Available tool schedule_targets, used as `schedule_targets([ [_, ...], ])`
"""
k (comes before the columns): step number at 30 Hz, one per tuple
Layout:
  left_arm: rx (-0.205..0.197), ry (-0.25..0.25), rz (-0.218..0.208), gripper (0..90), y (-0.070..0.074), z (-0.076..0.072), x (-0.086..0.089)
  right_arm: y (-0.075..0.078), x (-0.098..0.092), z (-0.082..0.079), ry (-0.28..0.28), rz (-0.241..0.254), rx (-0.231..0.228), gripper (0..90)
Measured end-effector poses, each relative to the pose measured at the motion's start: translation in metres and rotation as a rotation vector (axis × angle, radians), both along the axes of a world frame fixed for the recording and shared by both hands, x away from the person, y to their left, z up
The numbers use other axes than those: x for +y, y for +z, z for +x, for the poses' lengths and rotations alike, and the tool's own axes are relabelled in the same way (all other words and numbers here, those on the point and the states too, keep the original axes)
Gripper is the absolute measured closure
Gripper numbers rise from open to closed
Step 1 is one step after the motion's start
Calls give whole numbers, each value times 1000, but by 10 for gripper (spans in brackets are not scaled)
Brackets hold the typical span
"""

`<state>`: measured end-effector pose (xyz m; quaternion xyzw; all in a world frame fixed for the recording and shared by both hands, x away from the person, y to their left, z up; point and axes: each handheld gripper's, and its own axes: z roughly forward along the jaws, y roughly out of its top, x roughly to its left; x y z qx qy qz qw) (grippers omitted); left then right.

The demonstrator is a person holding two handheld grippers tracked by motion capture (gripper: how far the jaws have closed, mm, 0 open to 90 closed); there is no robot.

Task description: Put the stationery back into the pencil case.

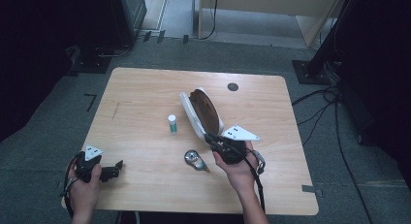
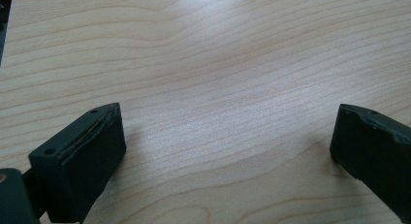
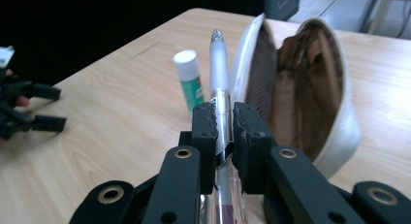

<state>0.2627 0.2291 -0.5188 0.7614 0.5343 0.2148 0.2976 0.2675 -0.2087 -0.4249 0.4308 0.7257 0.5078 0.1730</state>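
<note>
Pen [image 3: 219,64], frosted with a silver tip, sits pinched between the right gripper's [image 3: 224,124] jaws beside the open white pouch [image 3: 339,132]; no writing is legible on it or the glue stick [image 3: 190,78].

High view: right gripper [image 1: 213,139] meets the pouch [image 1: 191,112] mid-desk [image 1: 145,88].

Left gripper view: left gripper [image 2: 228,136], jaws spread over bare desk.

The left hand [image 1: 83,183] sits at the lower left of the high view, wrapped around the left gripper [image 1: 118,169], which points toward the right of the frame. In the left gripper view its jaws stand wide apart, with nothing between them. The right hand [image 1: 236,167] comes in from the bottom edge, right of centre, forearm angled up and leftward. The right gripper [image 3: 224,124] has its jaws clamped tight on a pen [image 3: 219,73].
</note>
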Motion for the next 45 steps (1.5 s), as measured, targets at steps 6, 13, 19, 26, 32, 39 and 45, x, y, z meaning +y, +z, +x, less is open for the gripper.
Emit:
schedule_targets([
  [6,0,1,-1,0,0,0,0,6,-2,14,-38,6,-1,804],
  [13,-1,1,0,0,0,0,0,11,0,27,-67,7,-11,803],
  [19,-1,1,-1,0,0,0,0,14,1,40,-93,12,-13,803],
  [26,-1,1,-1,0,0,0,0,14,4,54,-119,0,2,803],
  [32,-1,1,-1,0,0,0,0,9,12,66,-130,-31,12,803],
  [39,-1,1,-1,0,0,0,0,-1,21,81,-150,-69,34,803],
  [45,0,0,0,0,0,0,0,-10,26,92,-176,-79,62,803],
])
